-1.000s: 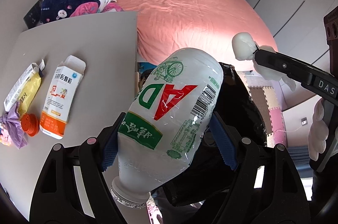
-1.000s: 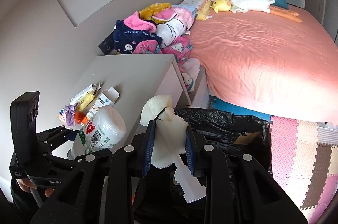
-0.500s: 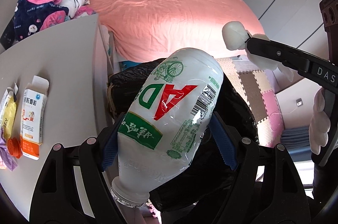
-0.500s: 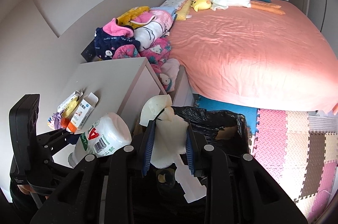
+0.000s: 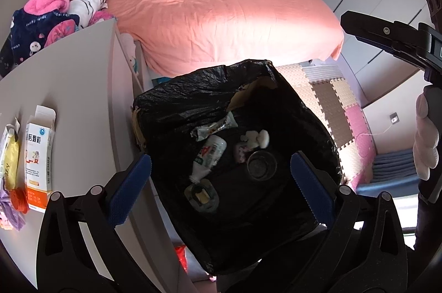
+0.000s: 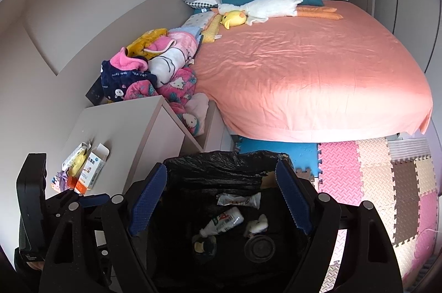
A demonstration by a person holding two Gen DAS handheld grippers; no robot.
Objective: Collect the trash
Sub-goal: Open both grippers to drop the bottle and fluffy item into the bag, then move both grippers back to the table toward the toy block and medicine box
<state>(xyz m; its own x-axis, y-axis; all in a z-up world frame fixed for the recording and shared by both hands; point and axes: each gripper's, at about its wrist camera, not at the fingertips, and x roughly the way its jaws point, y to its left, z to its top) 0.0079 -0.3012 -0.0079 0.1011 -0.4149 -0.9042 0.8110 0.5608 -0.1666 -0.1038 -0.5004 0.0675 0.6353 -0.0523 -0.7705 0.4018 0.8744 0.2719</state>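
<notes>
Both claws (image 5: 219,179) (image 6: 221,199) opening, apparently empty

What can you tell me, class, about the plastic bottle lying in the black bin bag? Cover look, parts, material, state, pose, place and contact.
The plastic bottle is whitish, translucent-looking plastic with a printed label in red and green and a barcode. It lies on its side at the bottom of the black bin bag, neck pointing toward the lower left in both views; no cap can be made out. A crinkled silver wrapper lies just beyond its base, white tissue to its right. Neither gripper touches it.
</notes>
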